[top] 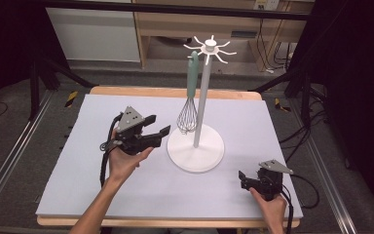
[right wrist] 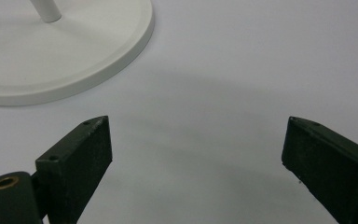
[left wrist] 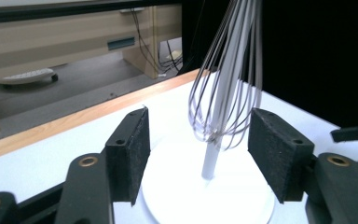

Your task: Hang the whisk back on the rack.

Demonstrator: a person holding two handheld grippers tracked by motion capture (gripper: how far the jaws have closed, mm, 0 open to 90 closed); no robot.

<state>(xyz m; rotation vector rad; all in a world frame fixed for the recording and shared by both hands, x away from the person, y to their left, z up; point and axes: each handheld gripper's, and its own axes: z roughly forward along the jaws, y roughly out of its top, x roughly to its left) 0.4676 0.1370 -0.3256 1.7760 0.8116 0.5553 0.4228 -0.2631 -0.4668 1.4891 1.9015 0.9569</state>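
A whisk (top: 189, 100) with a green handle hangs from a hook at the top of a white stand (top: 196, 146). The stand has a tall pole and a round flat base. It sits on the table (top: 102, 190), a bit past the middle, toward 1 o'clock. The whisk hangs on the 9 o'clock side of the pole, and its wire end is just above the base.

The left gripper (top: 157, 125) is at 9 o'clock from the stand, just beside the base. Its jaws are apart and point at the wires. In the left gripper view, the wires (left wrist: 226, 88) hang ahead of the gripper (left wrist: 198, 154), in line with the gap between its two black pads (left wrist: 130, 154), and nothing is squeezed there.

The right gripper (top: 243, 180) is low on the table at about 4 o'clock from the stand, well apart from it. In the right gripper view, its jaws (right wrist: 196, 158) are wide apart over bare table, with the rim of the base (right wrist: 135, 42) at 11 o'clock.
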